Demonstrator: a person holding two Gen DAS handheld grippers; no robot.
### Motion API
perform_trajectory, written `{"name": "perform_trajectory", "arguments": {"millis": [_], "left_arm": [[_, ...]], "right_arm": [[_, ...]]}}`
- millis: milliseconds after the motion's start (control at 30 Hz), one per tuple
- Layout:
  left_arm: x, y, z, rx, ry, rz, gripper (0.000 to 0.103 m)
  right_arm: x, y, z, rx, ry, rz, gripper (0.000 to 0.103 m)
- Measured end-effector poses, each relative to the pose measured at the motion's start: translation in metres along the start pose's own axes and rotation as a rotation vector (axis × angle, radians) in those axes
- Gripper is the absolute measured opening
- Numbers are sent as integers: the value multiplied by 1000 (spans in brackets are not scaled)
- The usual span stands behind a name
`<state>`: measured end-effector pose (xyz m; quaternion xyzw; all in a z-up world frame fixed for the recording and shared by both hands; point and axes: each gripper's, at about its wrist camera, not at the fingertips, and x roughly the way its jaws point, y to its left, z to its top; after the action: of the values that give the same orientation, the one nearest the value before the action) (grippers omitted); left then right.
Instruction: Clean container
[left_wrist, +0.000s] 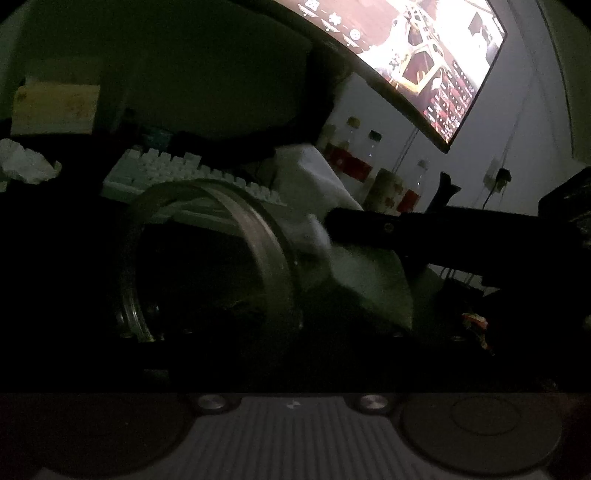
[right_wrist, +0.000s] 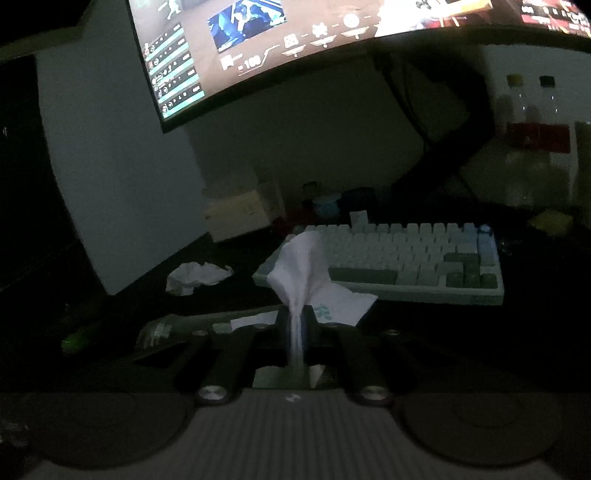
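My right gripper (right_wrist: 296, 325) pinches a white tissue (right_wrist: 301, 266) before the pale mechanical keyboard (right_wrist: 406, 258); crumpled white paper (right_wrist: 195, 275) lies left.

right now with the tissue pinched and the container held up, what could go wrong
1. The right gripper pinches only a thin twisted end of the tissue; wiping could tear it or pull it free.
2. The clear container sits in the left gripper in deep shadow, its grip hard to judge; it might slip.
3. The keyboard and bottles lie just behind; a wide swipe could hit them.
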<state>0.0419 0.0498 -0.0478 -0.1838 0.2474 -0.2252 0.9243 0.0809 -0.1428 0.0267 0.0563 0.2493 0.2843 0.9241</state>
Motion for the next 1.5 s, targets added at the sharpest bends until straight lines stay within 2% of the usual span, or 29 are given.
{"name": "perform_trajectory", "arguments": {"millis": [133,333,433,500,567,600,767,1000,1067,1300,1367,1500], "left_arm": [[1,-2,0,9,0,7,67],[5,-7,7,19,38,43,68],[8,-10,11,30,68,61,68],[9,-13,15,40,93,89,69],[12,-15,19,53,114,99,78],[14,-15,20,59,120,106,78],[21,-15,25,73,129,140,78],[22,-9,27,60,127,118,78],[21,-8,27,69,124,113,78],[18,-8,23,86,101,96,78],[18,-8,22,88,99,97,78],[18,-8,21,96,98,93,78]], "right_arm": [[-1,11,-2,-37,-1,37,9],[-1,26,-2,-73,32,166,8],[1,16,0,-43,33,146,8],[3,6,2,-14,29,89,8],[6,0,3,1,35,43,8],[6,-2,3,6,40,37,8],[7,9,4,-17,54,88,9],[16,24,7,-45,63,187,8],[18,16,8,-22,51,157,8],[24,-26,10,52,21,-44,8],[27,-39,7,92,27,-54,8],[25,-57,-2,169,1,-5,7]]}}
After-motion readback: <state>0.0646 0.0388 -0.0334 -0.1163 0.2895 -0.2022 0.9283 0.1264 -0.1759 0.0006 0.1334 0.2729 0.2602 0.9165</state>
